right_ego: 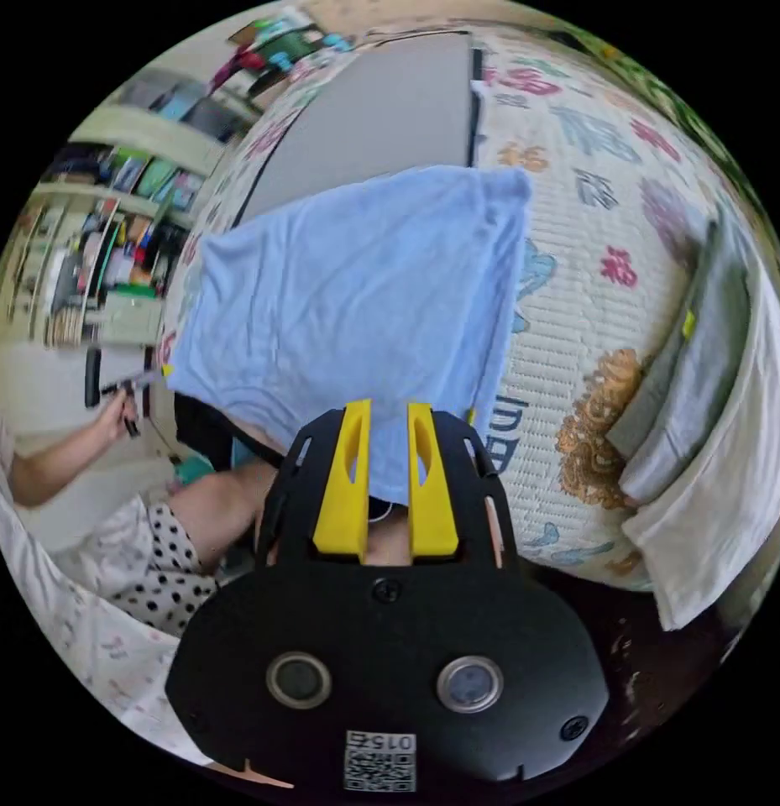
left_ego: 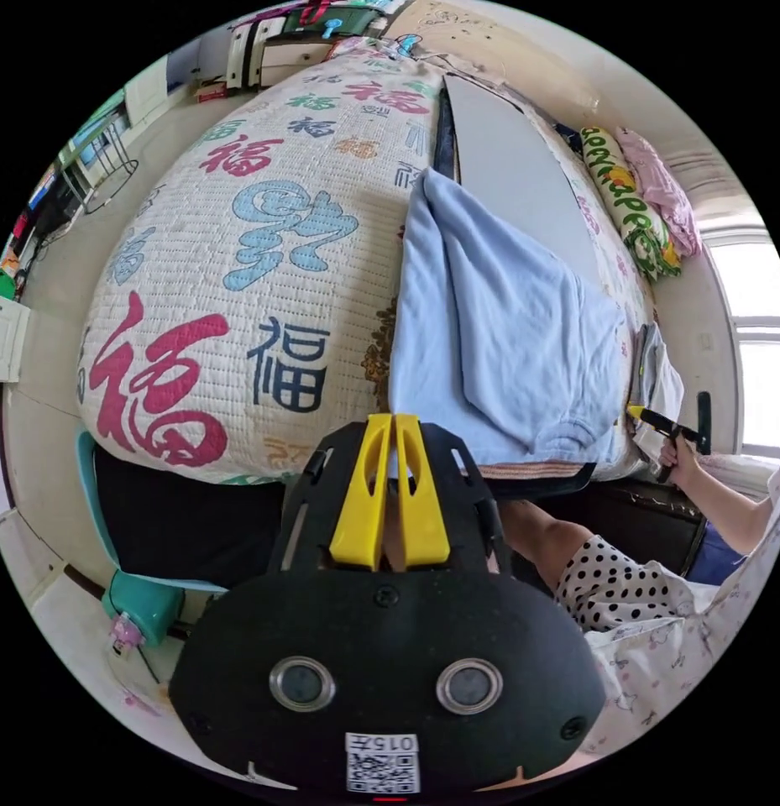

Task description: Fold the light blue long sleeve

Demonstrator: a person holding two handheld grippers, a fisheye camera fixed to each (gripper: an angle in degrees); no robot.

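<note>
Fleece-soft light blue long sleeve (left_ego: 499, 327) lies folded on quilted bedspread (left_ego: 238, 277)

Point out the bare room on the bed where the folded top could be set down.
Free: the printed quilt beside the light blue long sleeve, out to the bed's far edge. The grey board beyond the garment is also bare. Crowded: the near corner with folded grey and white cloth, and the far side with the rolled pillows.
</note>
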